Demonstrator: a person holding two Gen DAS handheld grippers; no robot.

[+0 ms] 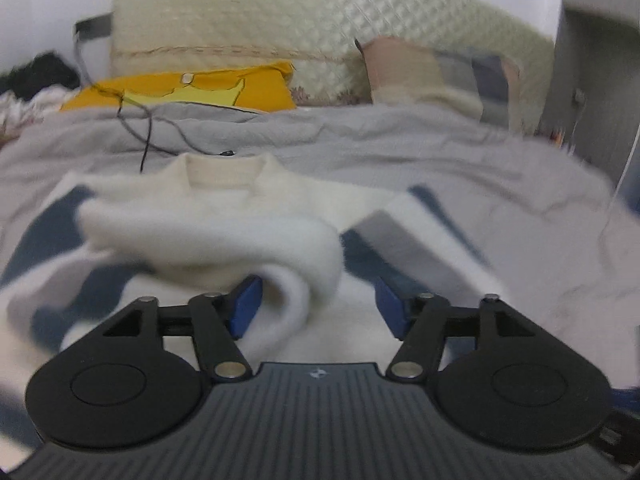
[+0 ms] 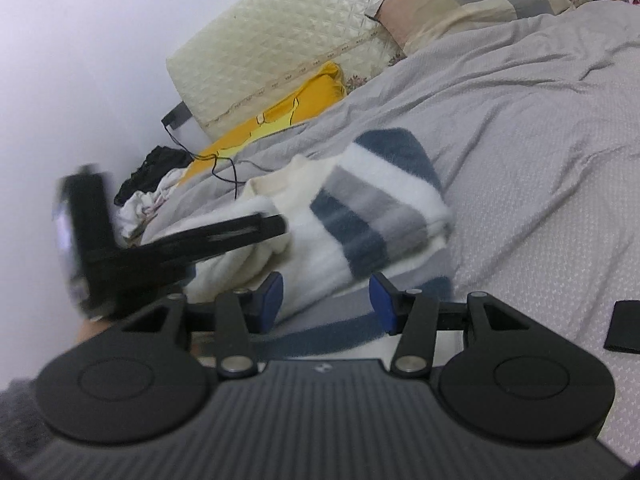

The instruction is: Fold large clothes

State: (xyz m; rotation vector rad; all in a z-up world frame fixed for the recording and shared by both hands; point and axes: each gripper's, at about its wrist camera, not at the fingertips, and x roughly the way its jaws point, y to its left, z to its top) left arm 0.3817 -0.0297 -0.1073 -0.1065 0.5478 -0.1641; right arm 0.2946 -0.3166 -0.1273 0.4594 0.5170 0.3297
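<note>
one sweater, two pillows, two tools

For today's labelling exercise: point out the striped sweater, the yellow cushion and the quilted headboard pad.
striped sweater (image 2: 372, 216), right wrist view, on its folded striped sleeve.
yellow cushion (image 1: 256, 92), left wrist view, on its front face.
quilted headboard pad (image 1: 304, 16), left wrist view, on its quilted surface.

A fluffy white sweater with navy and grey stripes and a cream ribbed collar is lying partly folded on my grey bedspread, one striped sleeve doubled across its body.
</note>
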